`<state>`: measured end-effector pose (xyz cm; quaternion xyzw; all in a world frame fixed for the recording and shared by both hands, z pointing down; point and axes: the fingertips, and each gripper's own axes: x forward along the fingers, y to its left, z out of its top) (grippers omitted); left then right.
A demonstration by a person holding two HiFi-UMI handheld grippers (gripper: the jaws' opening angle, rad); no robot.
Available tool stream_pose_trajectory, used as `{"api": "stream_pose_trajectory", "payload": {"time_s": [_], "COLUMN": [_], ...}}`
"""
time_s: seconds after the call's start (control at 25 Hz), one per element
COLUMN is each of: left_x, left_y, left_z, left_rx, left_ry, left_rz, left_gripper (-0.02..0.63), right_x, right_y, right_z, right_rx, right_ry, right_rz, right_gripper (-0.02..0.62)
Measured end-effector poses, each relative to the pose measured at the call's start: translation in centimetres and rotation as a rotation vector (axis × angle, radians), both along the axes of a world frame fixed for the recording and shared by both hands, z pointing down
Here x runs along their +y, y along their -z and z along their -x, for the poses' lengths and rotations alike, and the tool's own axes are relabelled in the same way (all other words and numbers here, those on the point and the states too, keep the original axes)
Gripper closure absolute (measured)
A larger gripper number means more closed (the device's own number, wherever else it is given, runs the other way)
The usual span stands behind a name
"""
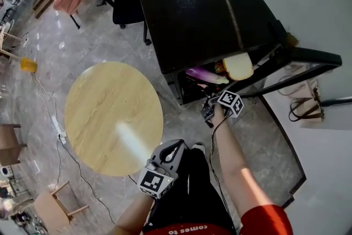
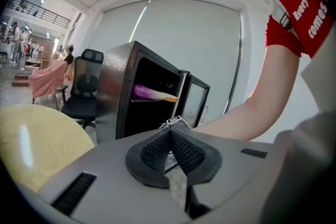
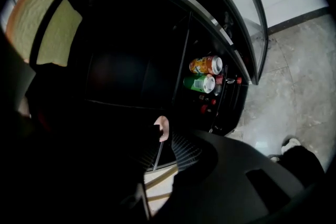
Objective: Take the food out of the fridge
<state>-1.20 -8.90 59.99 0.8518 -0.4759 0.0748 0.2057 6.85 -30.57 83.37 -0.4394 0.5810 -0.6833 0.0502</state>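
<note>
Left gripper (image 2: 170,135) pressed together; right gripper (image 3: 166,136) narrowly spread at the dark fridge (image 1: 203,14), where a blind grab could topple the cans (image 3: 206,74)

Ahead of my right gripper (image 3: 165,140) the fridge (image 3: 121,76) interior was too dark to read. I couldn't identify the small pale thing (image 3: 162,128) at its jaw tips, and the bread (image 3: 39,23) up-left ran off-frame.

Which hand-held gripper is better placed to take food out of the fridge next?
Right. The right hand-held gripper is at the open fridge, close to the bread and the purple food. The left hand-held gripper hangs back by the round table, jaws together.
</note>
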Motion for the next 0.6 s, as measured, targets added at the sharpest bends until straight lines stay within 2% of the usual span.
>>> {"api": "stream_pose_trajectory", "payload": {"time_s": [0.04, 0.2, 0.44, 0.6], "left_x": [0.1, 0.0, -0.5, -2.8], "left_y": [-0.1, 0.1, -0.3, -2.3], "left_z": [-0.1, -0.3, -0.4, -0.7], "left_rx": [-0.001, -0.001, -0.006, -0.019], "left_ry": [-0.003, -0.017, -0.019, -0.005], "left_rz": [0.001, -0.008, -0.005, 0.009], "left_gripper": [0.606, 0.606, 0.606, 0.606], "right_x": [0.1, 0.2, 0.8, 1.4], "right_y": [-0.1, -0.1, 0.6, 1.1], "right_z": [0.0, 0.3, 0.2, -0.2], "right_rx": [0.009, 0.005, -0.033, -0.046], "right_ry": [0.008, 0.032, 0.019, 0.013], "right_rz": [-0.002, -0.018, -0.037, -0.046], "right_gripper": [0.539, 0.548, 0.552, 0.552]}}
